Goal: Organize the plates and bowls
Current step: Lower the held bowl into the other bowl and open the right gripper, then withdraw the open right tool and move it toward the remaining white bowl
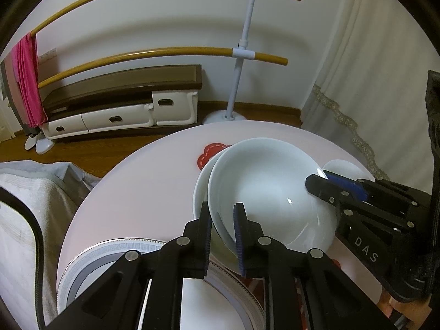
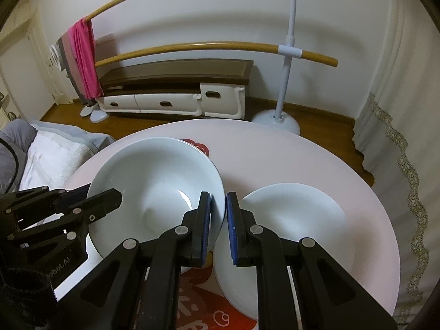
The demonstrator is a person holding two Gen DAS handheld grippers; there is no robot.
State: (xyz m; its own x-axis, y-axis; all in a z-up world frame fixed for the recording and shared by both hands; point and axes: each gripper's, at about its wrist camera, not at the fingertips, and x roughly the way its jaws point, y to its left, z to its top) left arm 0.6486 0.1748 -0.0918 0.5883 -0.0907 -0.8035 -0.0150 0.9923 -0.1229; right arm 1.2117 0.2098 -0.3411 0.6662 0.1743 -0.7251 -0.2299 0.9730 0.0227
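A white bowl is held tilted above a second white bowl on the round white table. My left gripper is shut on the bowl's near rim. My right gripper is shut on the bowl's opposite rim and also shows in the left wrist view. A white plate lies on the table right of the bowl. A plate with a grey patterned border lies under my left gripper.
A red mat lies on the table under the bowls. A bed with grey and white bedding stands left of the table. A clothes rack, a low cabinet and a curtain stand behind.
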